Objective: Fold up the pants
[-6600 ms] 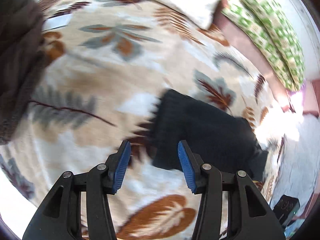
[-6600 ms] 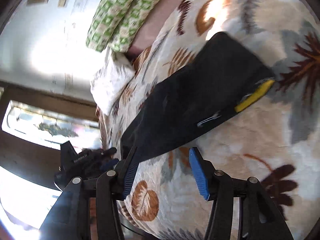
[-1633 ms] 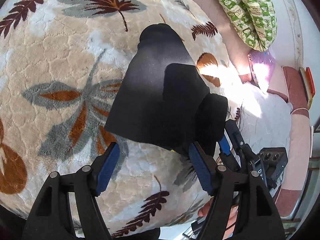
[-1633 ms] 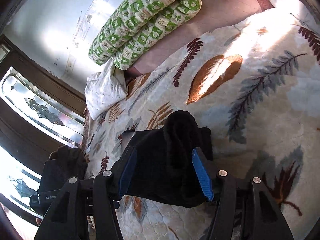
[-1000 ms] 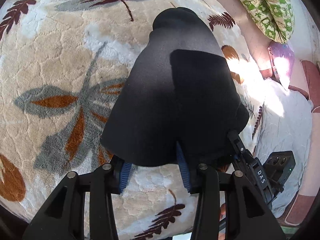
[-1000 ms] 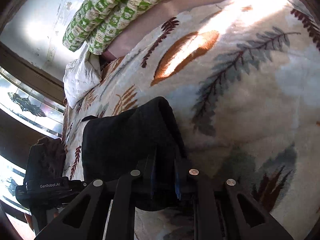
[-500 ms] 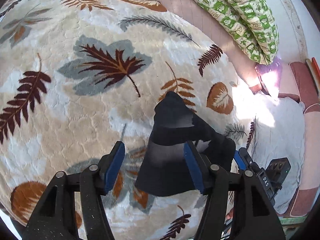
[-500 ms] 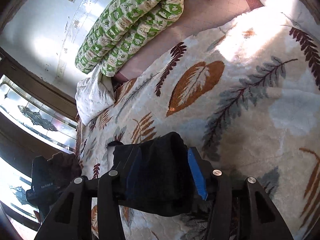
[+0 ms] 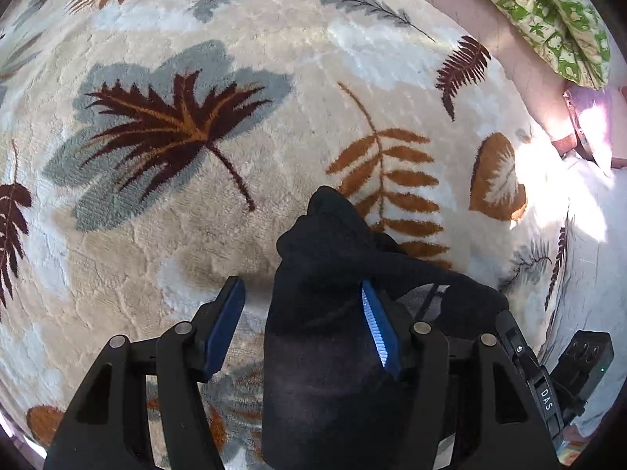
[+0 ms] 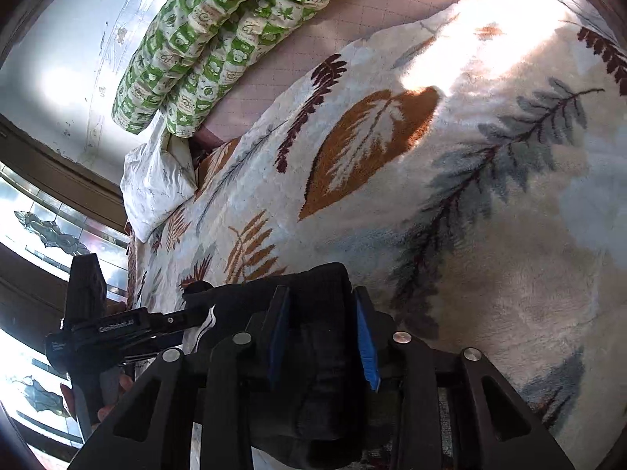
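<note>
The black pants (image 9: 325, 313) are bunched and folded, lifted above the leaf-patterned blanket (image 9: 196, 196). In the left wrist view my left gripper (image 9: 301, 325) has its blue pads wide apart; the cloth hangs between them against the right pad (image 9: 376, 337), so it looks open. The right gripper shows at lower right (image 9: 525, 356). In the right wrist view my right gripper (image 10: 321, 337) is closed on a thick fold of the pants (image 10: 313, 372). The left gripper (image 10: 117, 329) shows at left beside the cloth.
A green-and-white patterned quilt (image 10: 219, 31) lies rolled on the pink sheet (image 10: 352, 11) at the far edge. A white pillow (image 10: 156, 180) sits near the window. Bright sunlight falls on the blanket's right side (image 9: 548, 164).
Both grippers closed on the pants a second ago and lifted them. The left gripper's pads have since spread apart, and the cloth now hangs nearer the camera; the right stays clamped.
</note>
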